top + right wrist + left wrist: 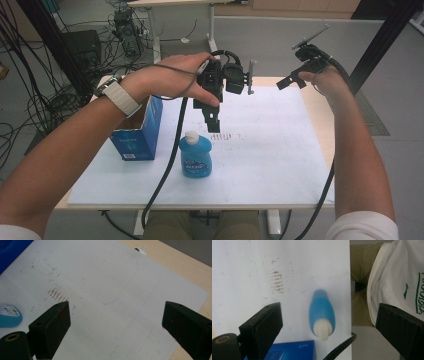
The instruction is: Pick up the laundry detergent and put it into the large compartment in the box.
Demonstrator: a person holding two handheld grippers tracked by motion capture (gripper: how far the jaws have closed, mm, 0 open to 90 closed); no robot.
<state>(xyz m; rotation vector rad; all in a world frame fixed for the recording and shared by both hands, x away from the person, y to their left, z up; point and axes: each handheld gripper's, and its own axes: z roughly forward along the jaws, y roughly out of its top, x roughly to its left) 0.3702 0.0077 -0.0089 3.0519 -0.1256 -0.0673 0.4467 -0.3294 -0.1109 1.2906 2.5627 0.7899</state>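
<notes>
- A blue bottle [195,156] with a white cap stands upright on the white sheet [260,150] that covers the surface, near the sheet's front edge and left of its middle.
- In the left gripper view the bottle [322,313] shows from above, cap toward the camera, between the two spread jaws and well below them.
- A blue box [140,132] stands just left of the bottle, apart from it; one corner of the box [292,351] shows beside the bottle's cap in the left gripper view.
- A patch of brown smudges [227,136] marks the sheet just behind and to the right of the bottle.
- A black cable [167,165] hangs from the left gripper and drops past the bottle's left side, between bottle and box, over the surface's front edge.
- The left gripper [214,120] hangs in the air above and slightly behind the bottle, pointing down; its fingers stand wide apart and hold nothing.
- The left hand [175,80] wraps the gripper's body, a watch on the wrist, the forearm crossing above the box.
- The right gripper [290,80] is held high, far right of the bottle, near the sheet's back edge.
- In the right gripper view its fingers [50,327] are spread wide and empty over bare sheet, the bottle's edge [10,315] at far left.
</notes>
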